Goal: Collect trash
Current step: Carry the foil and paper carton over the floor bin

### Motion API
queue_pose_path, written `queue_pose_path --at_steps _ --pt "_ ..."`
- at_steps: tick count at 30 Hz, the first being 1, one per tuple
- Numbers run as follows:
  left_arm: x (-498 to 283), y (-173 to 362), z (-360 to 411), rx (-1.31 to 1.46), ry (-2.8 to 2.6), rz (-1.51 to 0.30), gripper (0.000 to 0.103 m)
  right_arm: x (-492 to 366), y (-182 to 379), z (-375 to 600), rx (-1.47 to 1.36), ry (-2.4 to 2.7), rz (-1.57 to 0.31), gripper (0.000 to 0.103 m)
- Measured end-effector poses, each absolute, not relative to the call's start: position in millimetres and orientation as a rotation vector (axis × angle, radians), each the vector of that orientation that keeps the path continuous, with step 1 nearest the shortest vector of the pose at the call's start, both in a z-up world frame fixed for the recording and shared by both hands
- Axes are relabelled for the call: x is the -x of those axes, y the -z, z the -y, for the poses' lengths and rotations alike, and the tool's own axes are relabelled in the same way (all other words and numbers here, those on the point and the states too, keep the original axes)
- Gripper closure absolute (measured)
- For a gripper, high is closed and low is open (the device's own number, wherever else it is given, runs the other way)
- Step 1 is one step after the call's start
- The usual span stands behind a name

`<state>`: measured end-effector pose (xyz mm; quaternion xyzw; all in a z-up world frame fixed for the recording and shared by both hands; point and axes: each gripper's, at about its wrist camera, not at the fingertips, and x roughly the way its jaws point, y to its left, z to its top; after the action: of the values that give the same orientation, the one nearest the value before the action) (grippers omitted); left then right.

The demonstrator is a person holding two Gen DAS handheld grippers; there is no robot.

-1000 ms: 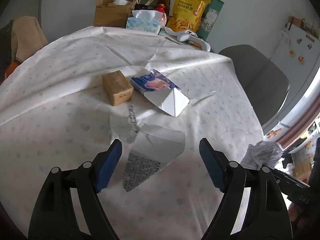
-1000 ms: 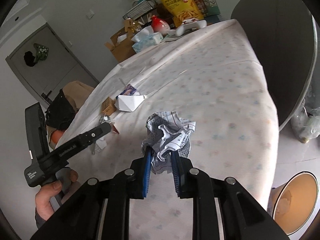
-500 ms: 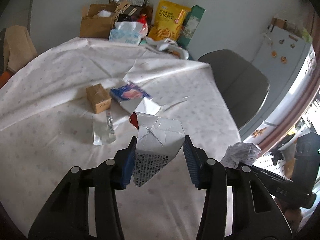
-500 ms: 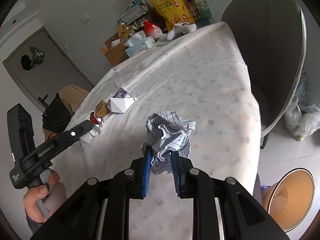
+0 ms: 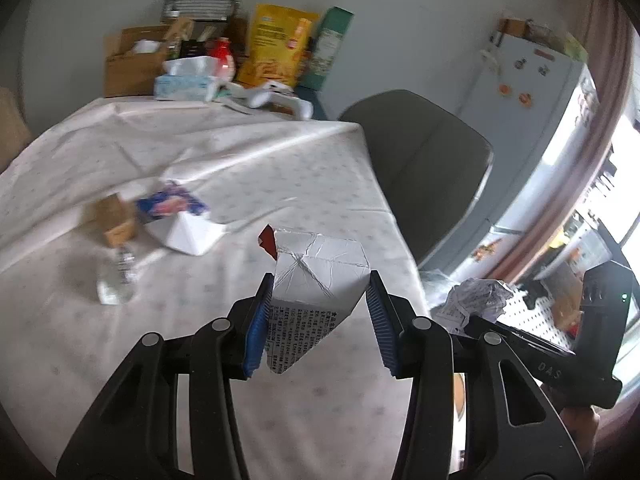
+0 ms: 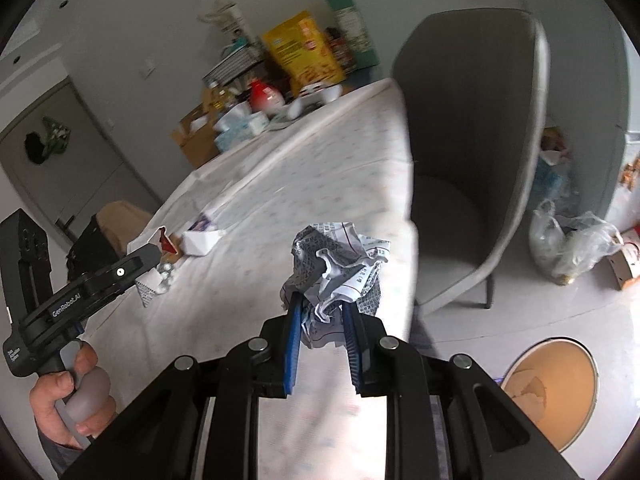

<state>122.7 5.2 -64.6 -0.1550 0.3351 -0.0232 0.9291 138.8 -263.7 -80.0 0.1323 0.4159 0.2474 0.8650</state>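
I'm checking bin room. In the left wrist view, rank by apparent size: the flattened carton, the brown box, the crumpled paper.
1. flattened carton, though nearness to the camera inflates it
2. crumpled paper
3. brown box, blurred and farther off

On the table (image 5: 280, 168), the carton (image 5: 316, 276) sits between the left gripper (image 5: 318, 320) fingers. At its ten o'clock lie a wrapper (image 5: 180, 220) and a small box (image 5: 114, 220), a bottle (image 5: 118, 280) just before the box. Clutter stands at twelve o'clock, the chair (image 5: 432, 168) at two. The bin (image 6: 552, 388) is on the floor at four o'clock of the paper wad (image 6: 336, 268).
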Motion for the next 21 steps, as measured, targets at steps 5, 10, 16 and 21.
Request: queue_pose_path --at_steps 5,10,16,21 --pt "-138 61 24 0.290 0.105 -0.695 0.057 -140 83 304 -0.303 -0.437 -0.858 0.082" --pt "-150 59 58 0.248 0.163 -0.706 0.057 -141 91 345 -0.331 -0.359 -0.856 0.082" --pt "-165 61 100 0.209 0.229 -0.737 0.057 -139 109 389 -0.368 -0.277 -0.867 0.082" --pt "-177 66 133 0.174 0.279 -0.768 0.057 -135 128 423 -0.401 -0.213 -0.881 0.082"
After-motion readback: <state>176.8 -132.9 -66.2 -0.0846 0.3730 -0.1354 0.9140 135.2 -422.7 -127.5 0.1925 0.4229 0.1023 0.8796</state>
